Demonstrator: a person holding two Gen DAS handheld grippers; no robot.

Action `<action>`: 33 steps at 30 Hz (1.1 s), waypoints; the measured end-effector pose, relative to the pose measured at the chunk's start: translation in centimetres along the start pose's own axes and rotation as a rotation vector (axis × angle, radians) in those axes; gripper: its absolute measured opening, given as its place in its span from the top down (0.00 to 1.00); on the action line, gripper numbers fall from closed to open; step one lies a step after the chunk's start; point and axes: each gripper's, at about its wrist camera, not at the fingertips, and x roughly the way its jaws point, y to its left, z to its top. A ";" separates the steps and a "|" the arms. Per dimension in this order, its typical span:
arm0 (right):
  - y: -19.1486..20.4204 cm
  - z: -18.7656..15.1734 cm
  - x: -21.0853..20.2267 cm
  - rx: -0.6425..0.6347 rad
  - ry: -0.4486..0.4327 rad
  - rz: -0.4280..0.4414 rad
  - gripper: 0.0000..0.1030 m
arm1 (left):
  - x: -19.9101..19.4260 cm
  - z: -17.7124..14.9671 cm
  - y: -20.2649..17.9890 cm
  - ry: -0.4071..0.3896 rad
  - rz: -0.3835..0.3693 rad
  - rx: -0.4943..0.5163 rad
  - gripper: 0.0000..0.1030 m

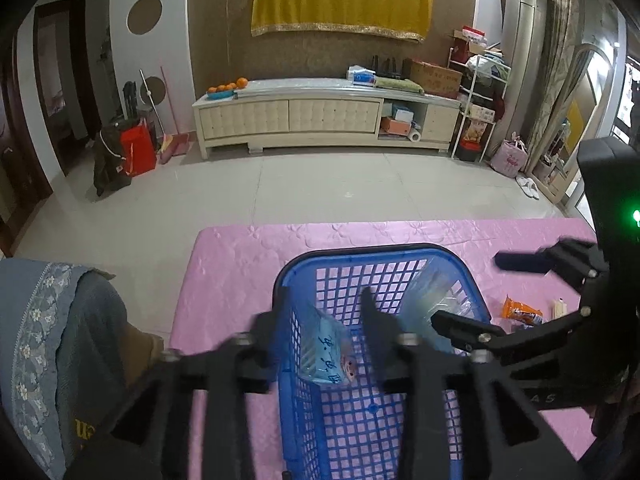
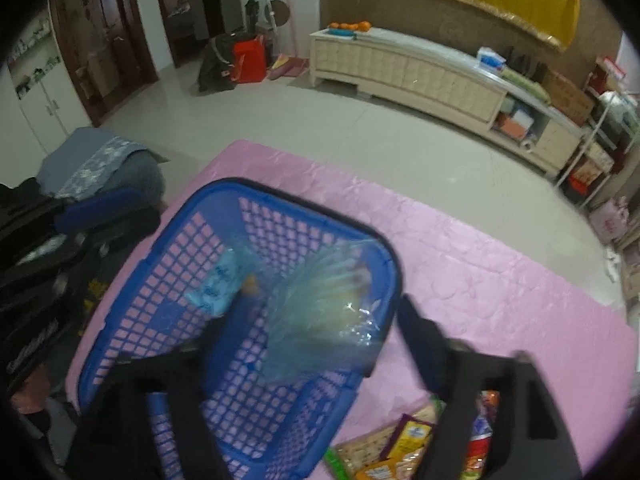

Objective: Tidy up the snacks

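Pink tablecloth (image 1: 240, 272) under our blue basket (image 1: 384, 254); both grippers (image 1: 326, 312) (image 2: 320, 320) hang spread, snack bags (image 1: 332, 356) (image 2: 320, 304) loose between our fingers.

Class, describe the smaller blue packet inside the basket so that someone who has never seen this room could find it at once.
Find the pink tablecloth, then the blue mesh basket on it. Two bluish packets lie inside. The smaller blue packet is opaque light blue with dark printed characters, lying nearer the left wall, whereas its neighbour, the clear crinkly bag, is bigger and see-through.
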 end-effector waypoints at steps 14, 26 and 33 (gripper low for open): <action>-2.4 -2.4 -4.9 0.097 -0.012 0.036 0.10 | -4.4 -1.9 -2.7 0.007 -0.026 0.039 0.36; -4.6 -7.5 -12.2 0.142 -0.058 0.024 0.10 | -9.5 -3.9 -8.4 0.002 -0.087 0.085 0.23; -6.4 -11.2 -15.6 0.148 -0.083 0.016 0.10 | -12.1 -5.4 -12.8 -0.023 -0.085 0.147 0.23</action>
